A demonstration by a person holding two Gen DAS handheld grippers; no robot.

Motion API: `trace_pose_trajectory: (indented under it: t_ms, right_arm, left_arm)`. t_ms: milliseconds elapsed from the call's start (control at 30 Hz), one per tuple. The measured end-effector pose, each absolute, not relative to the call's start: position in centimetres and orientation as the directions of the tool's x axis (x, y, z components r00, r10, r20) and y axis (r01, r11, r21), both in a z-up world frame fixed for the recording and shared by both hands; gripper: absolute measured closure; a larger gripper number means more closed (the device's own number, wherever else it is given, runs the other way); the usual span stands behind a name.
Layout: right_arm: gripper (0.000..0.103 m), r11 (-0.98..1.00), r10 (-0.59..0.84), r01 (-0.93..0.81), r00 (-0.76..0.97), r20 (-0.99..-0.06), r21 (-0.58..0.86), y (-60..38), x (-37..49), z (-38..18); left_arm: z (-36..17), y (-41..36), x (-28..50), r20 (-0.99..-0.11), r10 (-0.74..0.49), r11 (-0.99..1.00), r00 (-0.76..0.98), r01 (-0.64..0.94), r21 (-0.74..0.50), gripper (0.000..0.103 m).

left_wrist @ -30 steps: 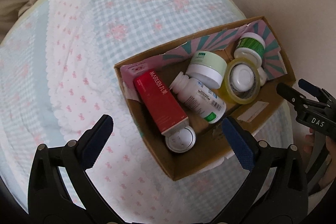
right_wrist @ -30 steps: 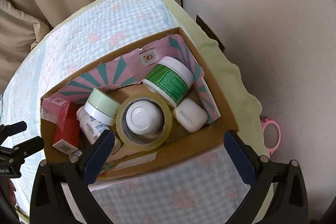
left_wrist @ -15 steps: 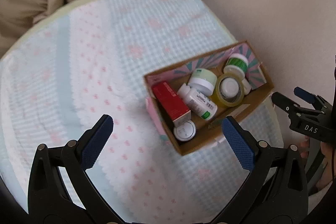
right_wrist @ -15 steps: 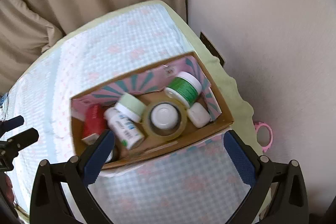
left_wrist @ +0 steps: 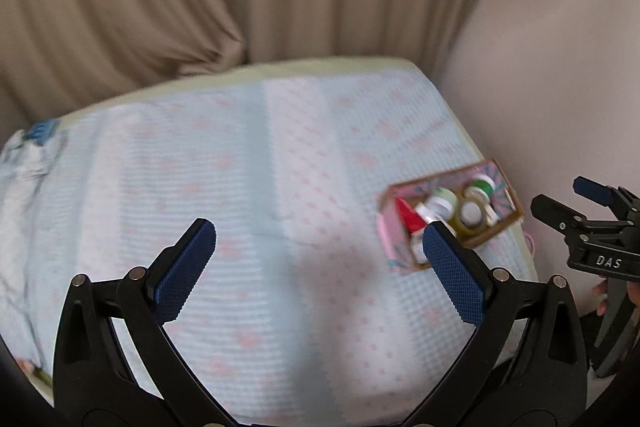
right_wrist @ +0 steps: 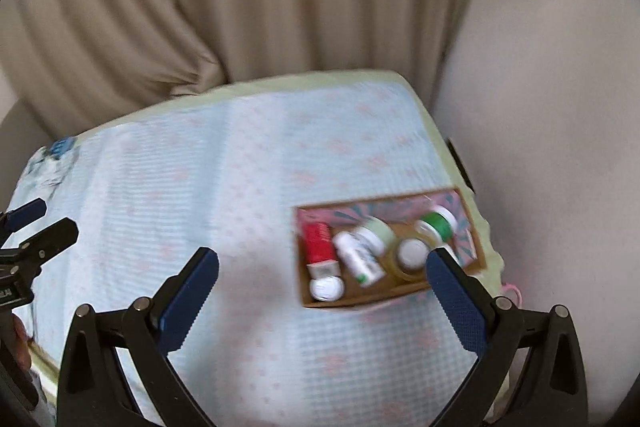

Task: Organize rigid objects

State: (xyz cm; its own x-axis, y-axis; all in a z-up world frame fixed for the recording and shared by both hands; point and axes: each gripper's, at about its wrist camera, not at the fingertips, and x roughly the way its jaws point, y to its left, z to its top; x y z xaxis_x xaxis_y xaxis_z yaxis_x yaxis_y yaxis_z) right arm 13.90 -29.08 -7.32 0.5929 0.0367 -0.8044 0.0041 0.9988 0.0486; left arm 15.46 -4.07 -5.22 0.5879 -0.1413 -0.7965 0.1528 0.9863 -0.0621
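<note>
An open cardboard box (right_wrist: pixel 360 301) with a pink striped lining sits near the right edge of the bed. Inside lie a red carton (right_wrist: pixel 318 241), a white bottle (right_wrist: pixel 358 259), a pale-green-lidded jar (right_wrist: pixel 378 231), a tape roll (right_wrist: pixel 412 257), a green jar (right_wrist: pixel 438 223) and a small white lid (right_wrist: pixel 327 287). My right gripper (right_wrist: pixel 322 255) is open and empty, well back from the box. In the left wrist view the box (left_wrist: pixel 490 231) is small and blurred at right. My left gripper (left_wrist: pixel 320 231) is open, holding nothing. The right gripper (left_wrist: pixel 560 193) shows at the far right.
A blue and pink patterned cover (left_wrist: pixel 240 187) spreads over the bed. A beige curtain (right_wrist: pixel 240 7) hangs behind and a plain wall (right_wrist: pixel 540 107) stands at right. A pink ring (right_wrist: pixel 514 291) peeks out past the bed's right edge. A hand (left_wrist: pixel 600 297) holds the right gripper's handle.
Both grippers have pulled up and back from the box, which now looks small and far. The curtain has come into view. Both stayed open and empty.
</note>
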Motion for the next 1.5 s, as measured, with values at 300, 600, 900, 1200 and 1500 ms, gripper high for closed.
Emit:
trace_pose_trajectory:
  t_ms: [300,600,900,1200,1500]
  right_arm:
    - [0.0,0.996,0.086,-0.08,0.676,-0.732,0.043,-22.0,9.6,-2.2]
    - [0.0,0.999,0.04,-0.052,0.705,-0.708,0.005,-20.7,7.6,-2.0]
    - [0.0,0.999,0.03,-0.042,0.714,-0.699,0.0,-20.7,7.1,-1.9]
    - [0.0,0.999,0.028,-0.043,0.717,-0.696,-0.004,-20.9,7.1,-2.1]
    - [0.0,0.999,0.041,-0.054,0.715,-0.698,0.003,-20.9,7.3,-2.2]
  left_arm:
    - [-0.7,3.9,8.3,-0.709,-0.065,0.997,0.703,0.009,-0.082,0.0]
    - [-0.2,4.7,5.2,-0.673,-0.051,0.997,0.738,0.002,-0.073,0.0]
    - [-0.1,3.9,5.5,-0.672,-0.061,0.998,0.738,0.024,-0.064,0.0]
    - [0.0,3.4,5.8,-0.671,-0.07,0.997,0.738,0.039,-0.062,0.0]
    - [-0.1,3.2,5.9,-0.662,-0.068,0.998,0.747,0.039,-0.059,0.0]
